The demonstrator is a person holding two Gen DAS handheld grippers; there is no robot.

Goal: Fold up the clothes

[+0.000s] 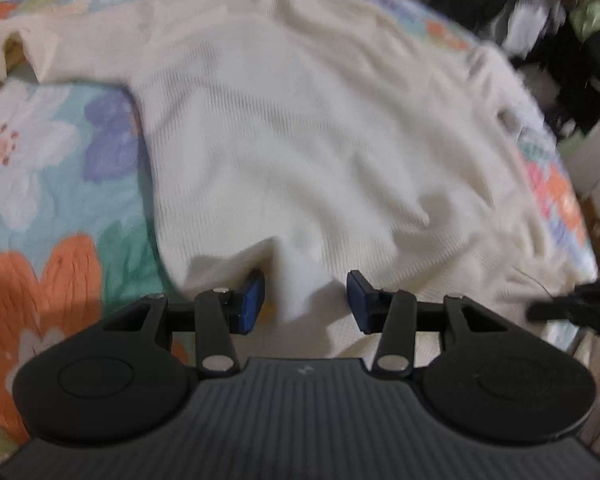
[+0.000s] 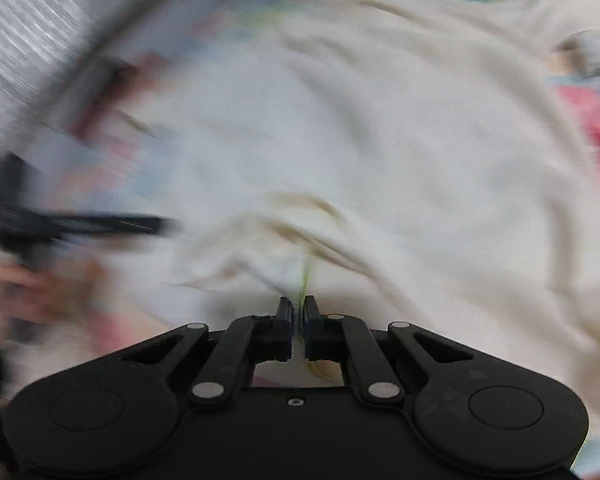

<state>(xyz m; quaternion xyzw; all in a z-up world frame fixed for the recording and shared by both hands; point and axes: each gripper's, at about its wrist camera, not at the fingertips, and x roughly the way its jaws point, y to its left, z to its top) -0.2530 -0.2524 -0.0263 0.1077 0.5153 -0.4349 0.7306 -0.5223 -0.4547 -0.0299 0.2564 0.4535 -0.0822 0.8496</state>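
A cream waffle-knit sweater [image 1: 300,128] lies spread on a floral bedspread [image 1: 40,160], with one sleeve reaching to the far left. My left gripper [image 1: 306,300] is open, its blue pads either side of a raised fold at the sweater's near hem. In the right wrist view the same sweater [image 2: 380,140] fills the frame, blurred by motion. My right gripper [image 2: 299,312] is shut on a pinch of the sweater's hem, with the cloth bunched in front of it. The left gripper [image 2: 60,224] shows as a dark blur at the left of that view.
The bed's right edge [image 1: 572,216] drops off beside dark clutter and bags [image 1: 560,20]. A pale ribbed surface [image 2: 40,40] stands at the upper left of the right wrist view. The right gripper's black edge [image 1: 580,304] shows at the right of the left view.
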